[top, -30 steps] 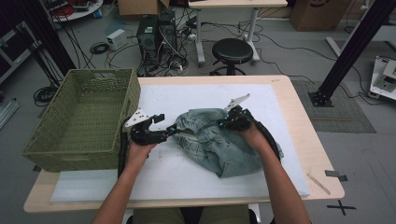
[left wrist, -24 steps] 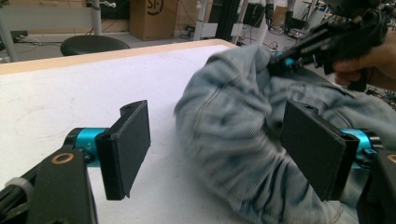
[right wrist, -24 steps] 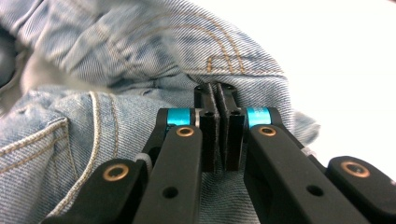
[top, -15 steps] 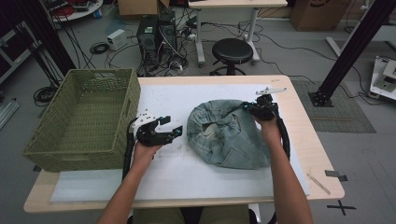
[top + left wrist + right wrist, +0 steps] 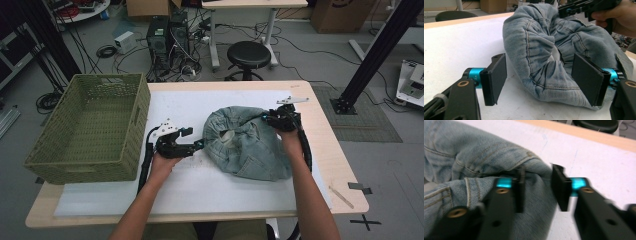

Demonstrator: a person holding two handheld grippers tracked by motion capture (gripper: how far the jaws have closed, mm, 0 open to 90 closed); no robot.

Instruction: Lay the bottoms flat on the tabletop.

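Our right tool (image 5: 537,186) has just been opening over the jeans (image 5: 247,142); our left tool (image 5: 544,80) stands apart beside them on the worktop (image 5: 320,130).

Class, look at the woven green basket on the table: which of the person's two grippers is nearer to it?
Left. The left gripper sits just right of the green basket, between it and the denim garment. The right gripper is at the garment's far edge, across the table.

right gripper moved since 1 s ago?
Yes. The right gripper has gone right and toward the far edge of the table, dragging the denim garment out wider; its jaws have just been opening, denim between them.
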